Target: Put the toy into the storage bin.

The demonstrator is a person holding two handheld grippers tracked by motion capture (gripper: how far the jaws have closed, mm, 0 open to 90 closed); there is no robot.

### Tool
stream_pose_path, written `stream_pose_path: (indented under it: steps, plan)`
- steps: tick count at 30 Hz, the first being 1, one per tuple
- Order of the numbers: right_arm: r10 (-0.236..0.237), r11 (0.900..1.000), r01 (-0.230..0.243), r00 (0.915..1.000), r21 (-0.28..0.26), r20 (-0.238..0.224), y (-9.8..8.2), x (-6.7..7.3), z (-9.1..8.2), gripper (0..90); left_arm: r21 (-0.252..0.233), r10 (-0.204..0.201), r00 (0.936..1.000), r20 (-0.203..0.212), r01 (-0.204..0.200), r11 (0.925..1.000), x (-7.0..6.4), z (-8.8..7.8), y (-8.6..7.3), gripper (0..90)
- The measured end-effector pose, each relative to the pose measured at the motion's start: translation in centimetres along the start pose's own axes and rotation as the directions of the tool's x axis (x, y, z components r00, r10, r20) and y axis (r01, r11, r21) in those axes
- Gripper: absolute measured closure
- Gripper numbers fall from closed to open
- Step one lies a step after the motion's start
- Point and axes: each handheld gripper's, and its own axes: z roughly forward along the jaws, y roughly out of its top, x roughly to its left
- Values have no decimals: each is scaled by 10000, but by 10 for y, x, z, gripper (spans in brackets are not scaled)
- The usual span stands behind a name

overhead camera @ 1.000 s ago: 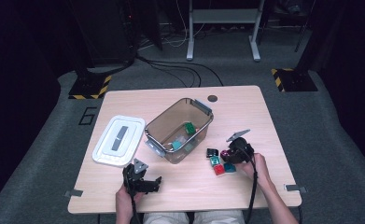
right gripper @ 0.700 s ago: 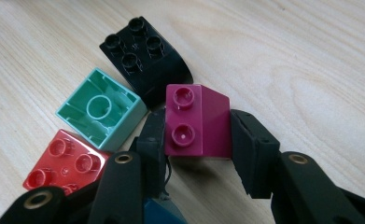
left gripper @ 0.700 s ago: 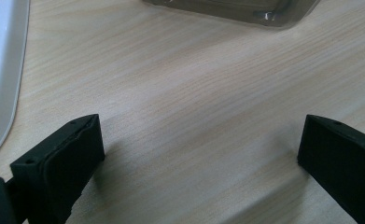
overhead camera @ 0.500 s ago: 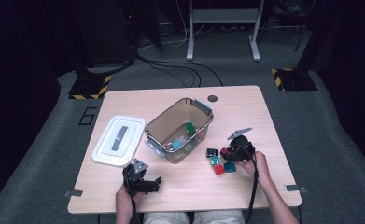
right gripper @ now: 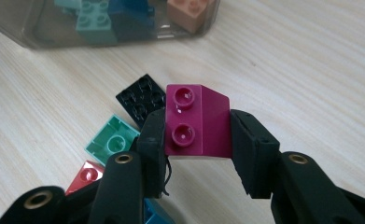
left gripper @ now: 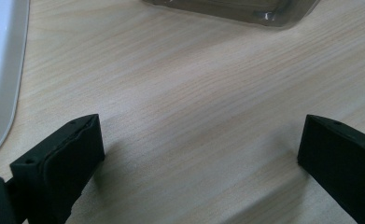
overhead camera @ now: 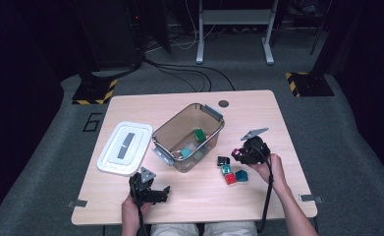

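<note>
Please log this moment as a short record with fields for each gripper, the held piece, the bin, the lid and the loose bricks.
right gripper: shut on magenta brick, above the table
left gripper: open, holding nothing, over bare wood
bin: clear, open, several bricks inside
lid: white, flat on the table left of the bin
loose bricks: black brick, green brick, red brick, blue brick
</note>
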Motion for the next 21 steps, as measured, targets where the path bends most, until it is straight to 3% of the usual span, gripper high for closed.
stream_pose_path:
  steps: [21]
  plan:
    - [-416,9974,427,9989,-581,206,33,1,-25,584,41,-3,10000,41,3,10000,0,0,0,1]
